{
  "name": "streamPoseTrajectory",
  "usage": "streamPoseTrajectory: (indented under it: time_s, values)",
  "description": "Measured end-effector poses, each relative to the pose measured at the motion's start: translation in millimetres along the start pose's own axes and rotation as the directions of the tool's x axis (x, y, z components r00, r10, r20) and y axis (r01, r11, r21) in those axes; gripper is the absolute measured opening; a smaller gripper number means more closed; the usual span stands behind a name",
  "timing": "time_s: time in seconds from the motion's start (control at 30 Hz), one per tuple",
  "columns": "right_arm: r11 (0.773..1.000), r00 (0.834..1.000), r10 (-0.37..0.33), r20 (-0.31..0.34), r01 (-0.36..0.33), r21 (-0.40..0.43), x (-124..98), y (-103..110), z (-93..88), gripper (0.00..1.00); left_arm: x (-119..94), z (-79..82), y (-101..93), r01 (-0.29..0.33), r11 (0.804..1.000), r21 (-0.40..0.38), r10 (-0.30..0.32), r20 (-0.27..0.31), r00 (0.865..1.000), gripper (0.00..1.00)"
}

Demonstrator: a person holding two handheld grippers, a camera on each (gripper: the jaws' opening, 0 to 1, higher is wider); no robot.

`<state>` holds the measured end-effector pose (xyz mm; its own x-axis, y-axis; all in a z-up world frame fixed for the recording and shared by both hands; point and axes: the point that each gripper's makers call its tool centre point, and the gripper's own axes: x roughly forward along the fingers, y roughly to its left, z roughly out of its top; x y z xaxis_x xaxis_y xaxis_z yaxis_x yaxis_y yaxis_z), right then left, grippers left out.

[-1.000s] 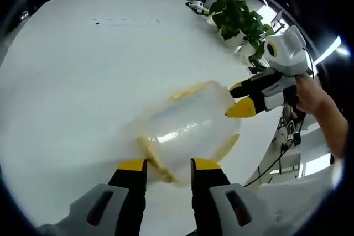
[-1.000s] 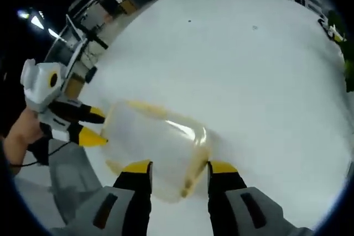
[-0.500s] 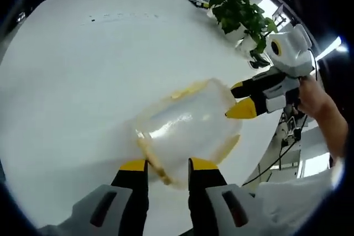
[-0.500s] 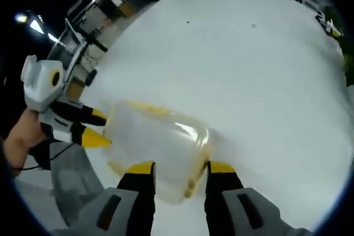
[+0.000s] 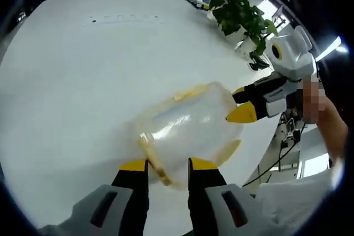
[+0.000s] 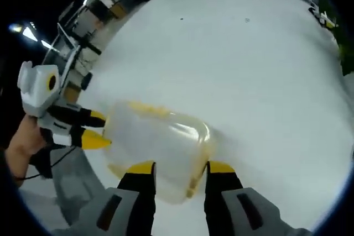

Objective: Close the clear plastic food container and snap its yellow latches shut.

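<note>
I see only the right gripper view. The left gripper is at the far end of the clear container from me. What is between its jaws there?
Observer: In the left gripper view, the left gripper has its jaws apart, one on each side of a yellow latch at that end of the clear container.
Operator: Thank you. Does something stand on the table behind my right gripper?
Observer: Yes. A potted plant stands near the edge of the white table, beyond the right gripper.
</note>
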<state>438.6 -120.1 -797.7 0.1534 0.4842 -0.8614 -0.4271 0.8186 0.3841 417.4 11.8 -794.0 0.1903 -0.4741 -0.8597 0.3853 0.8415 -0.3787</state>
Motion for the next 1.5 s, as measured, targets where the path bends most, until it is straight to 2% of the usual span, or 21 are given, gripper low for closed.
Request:
streamPoseTrajectory:
  time_s: [0.37, 1.0, 1.3, 1.37, 1.5]
  values:
    - [0.997, 1.0, -0.026, 0.008, 0.025, 0.077, -1, 5, -13.1, 0.33, 0, 4.3, 6.4, 0.03, 0.998, 0.053, -0.03, -0.008, 1.0, 0.24]
    - [0.985, 0.997, -0.044, 0.055, 0.034, 0.169, 0, 5, -16.8, 0.34, 0, 7.8, 9.1, 0.051, 0.994, 0.095, -0.052, 0.006, 0.999, 0.25]
    - [0.991, 0.997, -0.034, 0.064, 0.026, 0.129, 0, 7, -16.6, 0.35, 1, 8.7, 10.8, 0.086, 0.994, 0.068, -0.088, 0.038, 0.995, 0.29]
    - [0.998, 0.997, -0.02, 0.074, 0.015, 0.061, 0, 9, -15.7, 0.36, 2, 9.2, 9.3, 0.084, 0.992, 0.097, -0.088, 0.041, 0.995, 0.32]
    - [0.999, 0.997, -0.016, 0.073, 0.014, 0.039, -5, 10, -17.8, 0.34, 1, 10.1, 8.6, 0.086, 0.991, 0.103, -0.092, 0.047, 0.995, 0.37]
